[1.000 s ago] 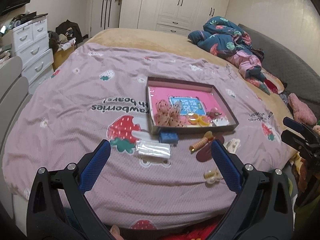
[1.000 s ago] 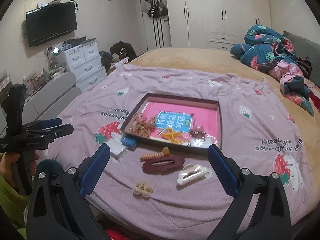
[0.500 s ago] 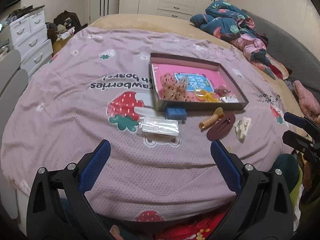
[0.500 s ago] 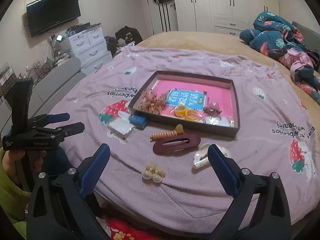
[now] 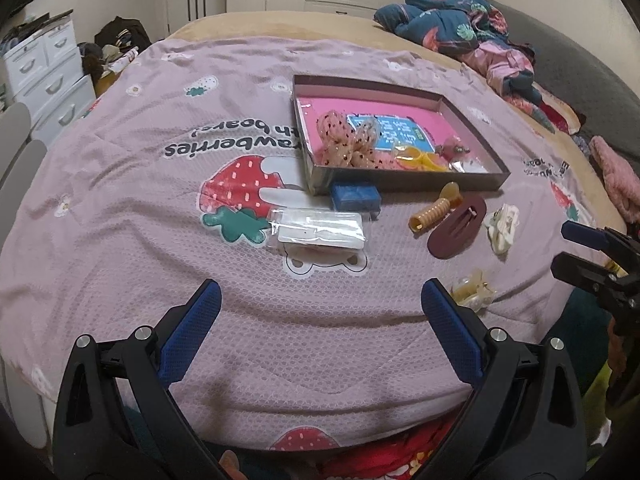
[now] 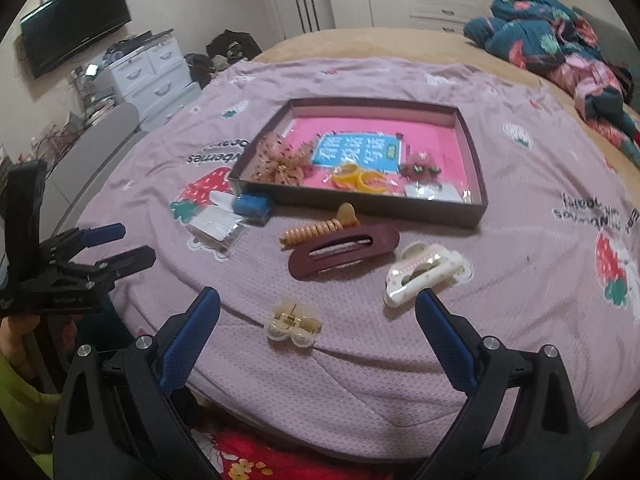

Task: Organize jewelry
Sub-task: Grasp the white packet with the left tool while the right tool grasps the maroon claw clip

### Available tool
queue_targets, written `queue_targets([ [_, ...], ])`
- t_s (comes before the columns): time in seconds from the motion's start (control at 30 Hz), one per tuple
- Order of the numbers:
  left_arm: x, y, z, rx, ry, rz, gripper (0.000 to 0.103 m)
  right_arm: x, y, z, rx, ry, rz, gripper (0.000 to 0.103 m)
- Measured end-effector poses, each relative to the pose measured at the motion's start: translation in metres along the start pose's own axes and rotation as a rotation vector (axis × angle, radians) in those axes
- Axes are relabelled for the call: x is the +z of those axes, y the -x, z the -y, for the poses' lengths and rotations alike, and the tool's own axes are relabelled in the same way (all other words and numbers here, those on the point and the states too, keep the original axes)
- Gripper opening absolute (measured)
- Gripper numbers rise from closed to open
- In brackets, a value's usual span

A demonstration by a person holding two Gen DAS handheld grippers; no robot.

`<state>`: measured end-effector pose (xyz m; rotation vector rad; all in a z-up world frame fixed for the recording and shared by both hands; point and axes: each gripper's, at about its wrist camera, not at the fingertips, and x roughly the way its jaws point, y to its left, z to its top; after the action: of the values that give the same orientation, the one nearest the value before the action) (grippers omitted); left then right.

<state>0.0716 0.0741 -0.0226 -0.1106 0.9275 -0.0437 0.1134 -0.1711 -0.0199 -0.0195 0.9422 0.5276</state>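
Pearly little clip (image 6: 293,322) sits on the blanket right between your wide-open, empty right gripper (image 6: 318,312), so drop straight down and pinch its middle, left gripper (image 5: 320,300) empty and open too.

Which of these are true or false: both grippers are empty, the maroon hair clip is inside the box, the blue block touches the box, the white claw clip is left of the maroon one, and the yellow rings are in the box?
1. Both the left gripper and right gripper are open and hold nothing. True.
2. The maroon hair clip lies inside the box. False: it lies on the blanket in front of it.
3. The blue block sits against the box's near corner. True.
4. The white claw clip lies left of the maroon clip. False: right.
5. The yellow rings are in the box. True.
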Motion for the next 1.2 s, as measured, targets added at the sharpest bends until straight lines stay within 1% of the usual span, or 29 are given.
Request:
queue_targets([
  [0.2, 0.0, -0.013, -0.001, 0.007, -0.014, -0.019, 0.094, 0.001, -0.014, 0.001, 0.017, -0.054, -0.018, 0.097],
  [0.33, 0.003, -0.023, -0.003, -0.004, -0.019, -0.025, 0.094, 0.006, -0.021, 0.0, 0.029, -0.078, -0.014, 0.097],
  [0.4, 0.006, -0.031, -0.006, -0.028, -0.011, -0.036, 0.094, 0.008, -0.028, 0.0, 0.036, -0.097, -0.019, 0.091],
  [0.43, 0.007, -0.036, -0.008, -0.027, -0.009, -0.044, 0.094, 0.009, -0.031, 0.001, 0.04, -0.104, -0.025, 0.086],
  [0.5, 0.01, -0.043, -0.008, -0.027, -0.021, -0.05, 0.094, 0.011, -0.04, 0.003, 0.051, -0.127, -0.037, 0.082],
  [0.57, 0.013, -0.051, -0.006, -0.02, -0.034, -0.065, 0.094, 0.011, -0.047, 0.005, 0.058, -0.148, -0.051, 0.077],
  [0.7, 0.02, -0.064, -0.003, -0.028, -0.058, -0.075, 0.094, 0.013, -0.062, 0.007, 0.06, -0.176, -0.077, 0.072],
  [0.77, 0.023, -0.072, -0.002, -0.032, -0.064, -0.082, 0.094, 0.015, -0.071, 0.009, 0.064, -0.194, -0.089, 0.067],
  [0.93, 0.032, -0.087, -0.005, -0.039, -0.049, -0.102, 0.094, 0.018, -0.087, 0.014, 0.077, -0.235, -0.111, 0.059],
  [1.1, 0.037, -0.098, -0.007, -0.053, -0.026, -0.112, 0.094, 0.02, -0.104, 0.026, 0.111, -0.318, -0.142, 0.044],
  [1.2, 0.038, -0.103, -0.008, -0.065, -0.012, -0.116, 0.094, 0.021, -0.107, 0.031, 0.117, -0.341, -0.128, 0.034],
])
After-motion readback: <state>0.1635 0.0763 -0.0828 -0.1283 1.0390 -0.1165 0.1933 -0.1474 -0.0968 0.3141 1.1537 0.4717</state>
